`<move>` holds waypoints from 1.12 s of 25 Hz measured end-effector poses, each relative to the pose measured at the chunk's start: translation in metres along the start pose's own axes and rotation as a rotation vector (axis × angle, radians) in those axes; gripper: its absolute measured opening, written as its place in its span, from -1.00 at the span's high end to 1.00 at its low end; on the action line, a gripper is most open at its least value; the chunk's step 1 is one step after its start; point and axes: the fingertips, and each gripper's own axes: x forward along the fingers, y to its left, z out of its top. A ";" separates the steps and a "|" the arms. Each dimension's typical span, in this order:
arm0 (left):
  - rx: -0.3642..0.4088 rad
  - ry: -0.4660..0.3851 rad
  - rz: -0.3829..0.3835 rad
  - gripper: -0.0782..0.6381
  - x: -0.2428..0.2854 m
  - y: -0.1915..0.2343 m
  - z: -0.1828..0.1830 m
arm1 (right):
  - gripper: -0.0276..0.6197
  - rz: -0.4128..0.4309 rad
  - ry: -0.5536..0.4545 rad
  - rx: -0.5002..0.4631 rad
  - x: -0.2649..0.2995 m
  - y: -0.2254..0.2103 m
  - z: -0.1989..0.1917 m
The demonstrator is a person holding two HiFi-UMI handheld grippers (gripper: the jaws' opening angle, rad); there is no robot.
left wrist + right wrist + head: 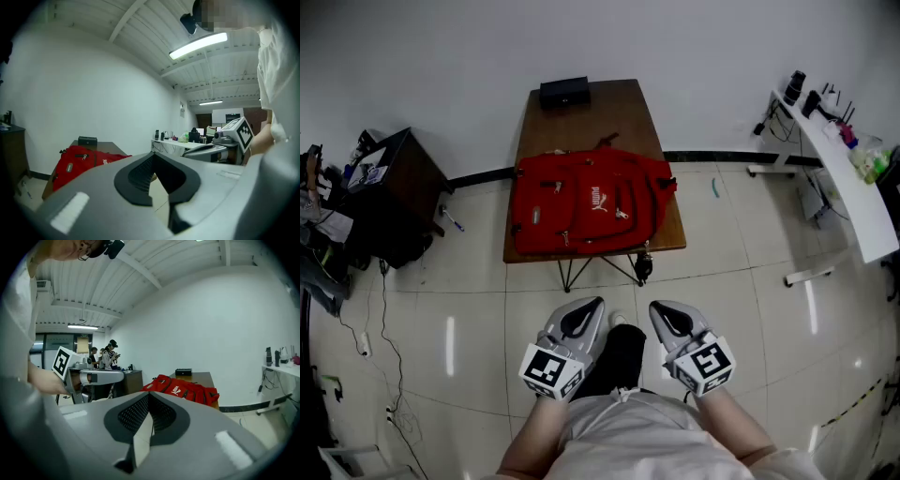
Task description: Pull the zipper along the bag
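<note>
A red backpack [586, 202] lies flat on a brown table [600, 117], with small pale zipper pulls [622, 214] on its front. The left gripper view shows the backpack [79, 161] far ahead at the left, and the right gripper view shows the backpack [183, 390] far ahead too. My left gripper [592, 303] and right gripper [657, 306] hover side by side close to my body, over the floor, well short of the table. Both point toward the table. The left gripper [157, 176] and the right gripper [149, 416] are shut, with nothing between their pads.
A black box [563, 92] sits at the table's far end. A dark cabinet [389, 197] with clutter stands at the left, with cables on the floor beside it. A white desk [844, 178] runs along the right. People [110, 355] stand far back in the room.
</note>
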 end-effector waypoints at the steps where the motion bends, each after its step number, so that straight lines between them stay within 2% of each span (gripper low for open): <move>1: -0.007 0.006 0.002 0.76 0.009 0.008 -0.002 | 0.89 0.003 0.012 0.005 0.008 -0.008 -0.001; 7: -0.014 0.049 0.002 0.76 0.077 0.067 -0.012 | 0.89 0.017 0.058 0.011 0.069 -0.065 0.002; 12: -0.042 0.102 0.021 0.76 0.134 0.118 -0.026 | 0.89 0.055 0.147 0.027 0.130 -0.109 -0.007; 15: -0.033 0.158 0.027 0.76 0.164 0.145 -0.040 | 0.89 0.074 0.220 0.041 0.167 -0.136 -0.018; 20: -0.075 0.243 0.019 0.76 0.203 0.180 -0.069 | 0.89 0.111 0.335 0.048 0.218 -0.167 -0.041; 24: -0.129 0.339 0.014 0.76 0.226 0.193 -0.098 | 0.81 0.139 0.414 0.041 0.249 -0.185 -0.060; 28: -0.186 0.453 0.027 0.76 0.240 0.197 -0.127 | 0.58 0.155 0.471 0.050 0.270 -0.199 -0.080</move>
